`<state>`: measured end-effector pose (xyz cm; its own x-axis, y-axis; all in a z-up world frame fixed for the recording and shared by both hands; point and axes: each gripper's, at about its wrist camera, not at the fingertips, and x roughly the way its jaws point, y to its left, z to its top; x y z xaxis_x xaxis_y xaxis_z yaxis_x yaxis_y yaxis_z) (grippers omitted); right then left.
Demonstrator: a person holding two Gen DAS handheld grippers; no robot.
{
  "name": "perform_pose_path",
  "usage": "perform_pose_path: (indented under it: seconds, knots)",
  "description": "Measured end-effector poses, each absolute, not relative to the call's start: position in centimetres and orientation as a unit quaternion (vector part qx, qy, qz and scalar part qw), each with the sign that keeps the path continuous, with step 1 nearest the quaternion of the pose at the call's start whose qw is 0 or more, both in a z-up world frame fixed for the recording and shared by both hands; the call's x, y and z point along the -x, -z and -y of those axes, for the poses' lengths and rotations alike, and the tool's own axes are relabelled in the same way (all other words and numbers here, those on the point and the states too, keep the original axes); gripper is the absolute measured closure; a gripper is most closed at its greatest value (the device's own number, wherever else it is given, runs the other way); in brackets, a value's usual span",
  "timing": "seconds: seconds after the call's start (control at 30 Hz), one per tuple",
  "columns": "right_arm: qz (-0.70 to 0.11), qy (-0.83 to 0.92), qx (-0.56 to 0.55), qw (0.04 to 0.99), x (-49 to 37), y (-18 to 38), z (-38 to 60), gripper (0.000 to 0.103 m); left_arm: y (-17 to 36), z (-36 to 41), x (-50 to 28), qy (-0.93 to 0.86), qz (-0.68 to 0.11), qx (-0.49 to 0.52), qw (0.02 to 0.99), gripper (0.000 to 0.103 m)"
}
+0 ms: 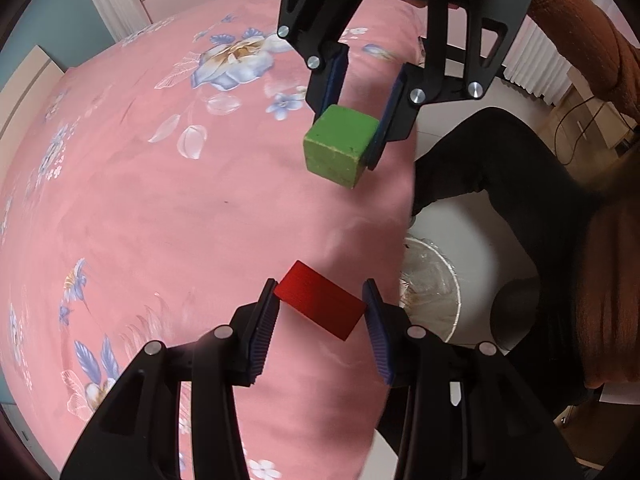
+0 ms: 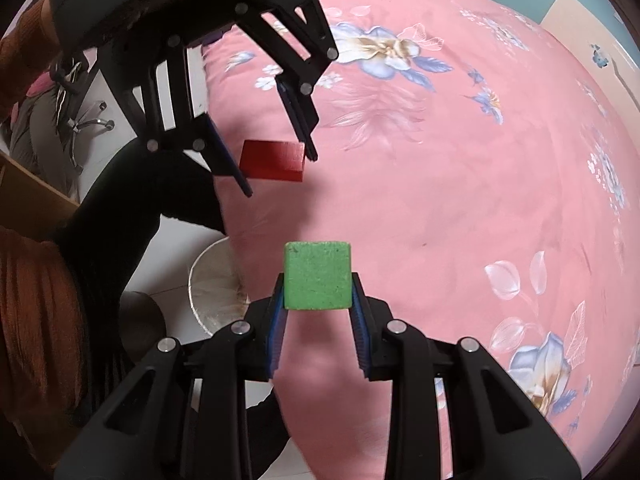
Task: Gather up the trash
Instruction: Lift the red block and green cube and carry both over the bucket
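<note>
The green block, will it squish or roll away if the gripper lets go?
Probably no squish: the green block keeps straight edges between the right gripper pads. Flat faces likely won't roll. It would land softly on the pink bedspread.

Each camera sits just behind its own fingers and looks down along them, close over the pink floral bed. The two views face each other: the left wrist view sees the right gripper at 12 o'clock, the right wrist view the left gripper at 11 o'clock. Both share the bed edge and the white bin beside it.
</note>
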<state>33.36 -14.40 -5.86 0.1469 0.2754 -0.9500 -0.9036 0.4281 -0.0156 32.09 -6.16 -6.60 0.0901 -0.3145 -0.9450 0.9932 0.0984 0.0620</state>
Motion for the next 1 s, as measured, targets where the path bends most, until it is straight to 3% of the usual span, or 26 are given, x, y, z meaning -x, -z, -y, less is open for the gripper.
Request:
perform_pose_path:
  seconds: [0.63,1.0]
  knots:
    - [-0.472,-0.428,0.349,0.687,-24.8,5.3,13.3,0.072,7.0,6.2,-24.4,0.555,-0.393,-0.412,0.606,0.058]
    - [-0.483,-0.437,0.356,0.67,-22.2,8.6,12.2,0.072,8.5,5.9,-23.0,0.568,-0.392,-0.41,0.596,0.058]
